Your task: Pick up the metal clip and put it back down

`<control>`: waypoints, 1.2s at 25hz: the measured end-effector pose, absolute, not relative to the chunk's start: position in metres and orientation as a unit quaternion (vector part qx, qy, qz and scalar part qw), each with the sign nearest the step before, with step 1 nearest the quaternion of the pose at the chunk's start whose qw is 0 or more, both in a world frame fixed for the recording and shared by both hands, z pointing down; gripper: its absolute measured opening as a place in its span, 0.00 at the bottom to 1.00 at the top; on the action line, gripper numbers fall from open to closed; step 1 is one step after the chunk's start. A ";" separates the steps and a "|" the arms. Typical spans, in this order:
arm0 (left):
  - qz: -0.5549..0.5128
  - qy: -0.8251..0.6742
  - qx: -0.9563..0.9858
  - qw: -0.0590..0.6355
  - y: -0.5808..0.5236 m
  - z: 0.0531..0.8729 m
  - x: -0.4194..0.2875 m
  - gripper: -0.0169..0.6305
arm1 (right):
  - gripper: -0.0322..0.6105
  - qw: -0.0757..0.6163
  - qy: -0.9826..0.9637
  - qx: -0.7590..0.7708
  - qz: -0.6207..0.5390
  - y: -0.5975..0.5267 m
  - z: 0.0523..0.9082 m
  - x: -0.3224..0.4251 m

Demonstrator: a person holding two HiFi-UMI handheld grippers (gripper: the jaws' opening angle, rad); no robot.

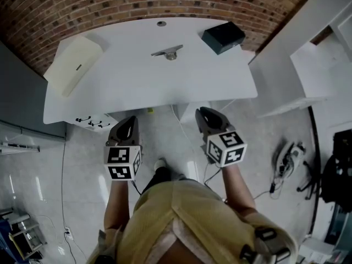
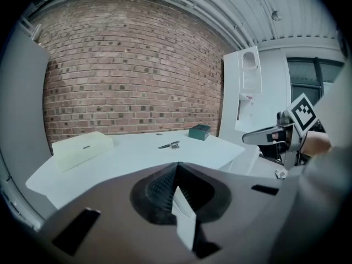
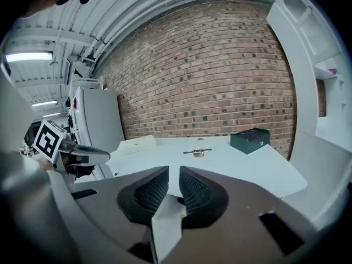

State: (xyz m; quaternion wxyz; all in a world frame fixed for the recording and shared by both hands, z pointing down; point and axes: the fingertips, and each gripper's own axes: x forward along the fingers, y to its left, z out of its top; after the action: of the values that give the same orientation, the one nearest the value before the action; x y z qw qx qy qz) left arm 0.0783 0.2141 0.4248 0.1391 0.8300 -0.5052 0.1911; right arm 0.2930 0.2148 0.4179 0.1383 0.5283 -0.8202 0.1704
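1. Brick wall (image 1: 110,4) backs a white table (image 1: 137,87), seen from above; the floor below is pale and glossy.
2. One clip (image 1: 168,52) lies flat on the table, toward its far middle, touching nothing else.
3. Two grippers hang over the floor on the near side of the table edge, both well apart from the clip and pointing toward it.
4. The left gripper (image 1: 129,121) has its jaws pressed together with nothing between them; in its own view the clip (image 2: 169,145) shows far ahead, just above the jaw tips.
5. The right gripper (image 1: 206,113) has its jaws slightly apart, a narrow slit between the ribbed pads (image 3: 151,191), and nothing in it; the clip (image 3: 197,152) lies ahead and a little right of the slit.
6. One dark box (image 1: 223,37) sits at the table's far right corner, right of the clip.
7. One cream box (image 1: 74,65) sits at the left end, well apart from the clip.
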 end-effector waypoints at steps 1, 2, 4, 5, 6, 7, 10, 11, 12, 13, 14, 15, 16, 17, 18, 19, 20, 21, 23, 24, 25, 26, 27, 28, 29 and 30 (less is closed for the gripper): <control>0.192 -0.503 0.831 0.139 0.212 0.425 0.076 0.03 | 0.14 0.138 -0.820 0.528 0.172 0.212 0.418 0.290; 0.192 -0.502 0.832 0.140 0.210 0.426 0.073 0.03 | 0.19 0.139 -0.820 0.527 0.174 0.209 0.419 0.287; 0.192 -0.499 0.833 0.143 0.205 0.428 0.066 0.03 | 0.21 0.140 -0.818 0.529 0.175 0.203 0.418 0.280; 0.192 -0.499 0.833 0.144 0.202 0.429 0.062 0.03 | 0.21 0.139 -0.817 0.531 0.176 0.200 0.418 0.277; 0.193 -0.498 0.833 0.145 0.199 0.430 0.059 0.03 | 0.21 0.137 -0.816 0.532 0.178 0.197 0.418 0.274; 0.193 -0.498 0.833 0.146 0.197 0.431 0.055 0.03 | 0.22 0.135 -0.816 0.533 0.181 0.193 0.418 0.270; 0.194 -0.495 0.834 0.148 0.191 0.433 0.043 0.03 | 0.23 0.125 -0.812 0.534 0.197 0.186 0.419 0.258; 0.194 -0.494 0.834 0.148 0.190 0.434 0.039 0.03 | 0.23 0.122 -0.811 0.535 0.202 0.183 0.419 0.254; 0.194 -0.493 0.835 0.148 0.188 0.434 0.035 0.03 | 0.24 0.119 -0.810 0.536 0.206 0.181 0.419 0.250; 0.194 -0.493 0.835 0.148 0.185 0.435 0.030 0.03 | 0.24 0.117 -0.809 0.537 0.209 0.178 0.419 0.245; 0.194 -0.493 0.835 0.148 0.182 0.436 0.026 0.03 | 0.24 0.114 -0.808 0.537 0.212 0.176 0.419 0.242; 0.195 -0.493 0.834 0.149 0.179 0.437 0.023 0.03 | 0.24 0.112 -0.808 0.538 0.215 0.174 0.420 0.239; 0.196 -0.494 0.834 0.150 0.176 0.439 0.021 0.03 | 0.24 0.110 -0.807 0.538 0.218 0.171 0.421 0.237; 0.196 -0.494 0.833 0.152 0.174 0.441 0.020 0.03 | 0.24 0.109 -0.805 0.538 0.223 0.170 0.422 0.236; 0.194 -0.495 0.833 0.154 0.172 0.443 0.020 0.03 | 0.24 0.107 -0.804 0.539 0.229 0.168 0.423 0.235; 0.192 -0.495 0.833 0.156 0.171 0.444 0.020 0.03 | 0.24 0.105 -0.802 0.539 0.236 0.166 0.424 0.235; 0.191 -0.496 0.832 0.158 0.169 0.444 0.020 0.03 | 0.24 0.100 -0.800 0.539 0.243 0.163 0.425 0.235; 0.189 -0.497 0.832 0.159 0.166 0.443 0.020 0.03 | 0.24 0.095 -0.798 0.539 0.250 0.159 0.425 0.236; 0.186 -0.500 0.831 0.160 0.159 0.442 0.020 0.03 | 0.24 0.084 -0.796 0.541 0.259 0.149 0.426 0.236; 0.184 -0.502 0.830 0.159 0.155 0.441 0.020 0.03 | 0.24 0.081 -0.795 0.542 0.261 0.143 0.427 0.237; 0.183 -0.504 0.829 0.159 0.151 0.441 0.020 0.03 | 0.24 0.078 -0.794 0.543 0.262 0.137 0.429 0.237; 0.182 -0.507 0.828 0.158 0.147 0.442 0.020 0.03 | 0.24 0.077 -0.794 0.542 0.263 0.131 0.431 0.236; 0.182 -0.510 0.826 0.157 0.143 0.443 0.020 0.03 | 0.24 0.075 -0.795 0.540 0.264 0.124 0.433 0.235; 0.182 -0.514 0.823 0.158 0.138 0.444 0.020 0.03 | 0.24 0.074 -0.796 0.538 0.267 0.118 0.435 0.234; 0.181 -0.518 0.821 0.159 0.133 0.444 0.020 0.03 | 0.24 0.073 -0.798 0.535 0.270 0.111 0.438 0.234; 0.179 -0.521 0.819 0.161 0.128 0.444 0.021 0.03 | 0.24 0.071 -0.799 0.532 0.272 0.104 0.439 0.234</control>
State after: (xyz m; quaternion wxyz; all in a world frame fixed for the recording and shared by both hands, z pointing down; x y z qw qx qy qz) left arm 0.0206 0.1282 0.4445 0.1615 0.8186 -0.5213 0.1789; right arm 0.2344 0.1037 0.4391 0.0713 0.5319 -0.7987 0.2722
